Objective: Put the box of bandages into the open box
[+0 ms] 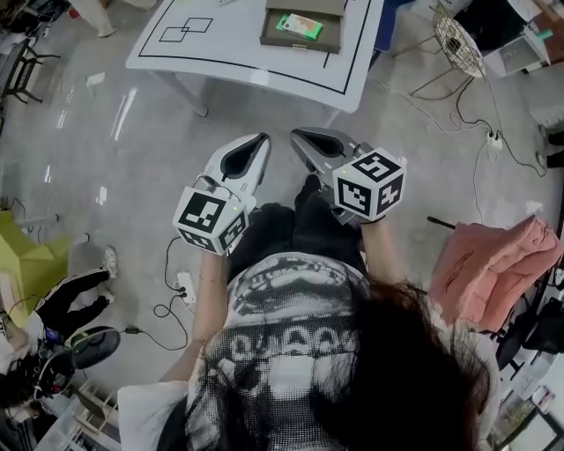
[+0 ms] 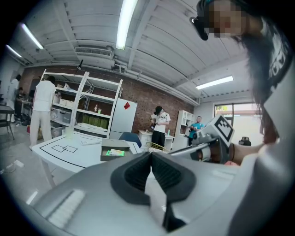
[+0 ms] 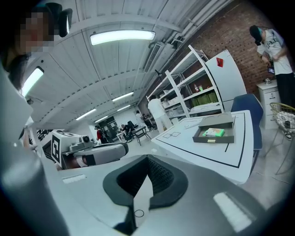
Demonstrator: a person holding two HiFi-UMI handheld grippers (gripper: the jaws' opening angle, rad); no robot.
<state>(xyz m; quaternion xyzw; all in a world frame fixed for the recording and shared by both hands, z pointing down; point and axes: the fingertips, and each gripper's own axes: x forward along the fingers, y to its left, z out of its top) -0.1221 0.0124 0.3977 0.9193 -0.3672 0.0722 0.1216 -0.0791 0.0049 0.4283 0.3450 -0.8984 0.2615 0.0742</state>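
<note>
On the white table (image 1: 229, 44) we see one open box (image 1: 273, 35), grey and shallow, with its lid open at the far side. The bandage box (image 1: 300, 25), green on top, lies flat inside it, about in the middle of the floor of the box, with grey wall showing all round it. We can make out nothing else in the open box. It sits near the table's right end, inside the black line drawn along the table's edge. A wire basket (image 1: 458, 40) stands off the table's right end; we cannot tell what is in it.

We hold both grippers side by side over the floor (image 1: 106, 158), short of the table's near edge, and they point towards the table. The left gripper (image 2: 150, 154) has its jaws pressed together with nothing between them. The right gripper (image 3: 147, 159) is likewise closed and empty. The bandage box is well apart from both. From the head view it lies ahead of the right gripper's tips and somewhat right of the left gripper's.
</note>
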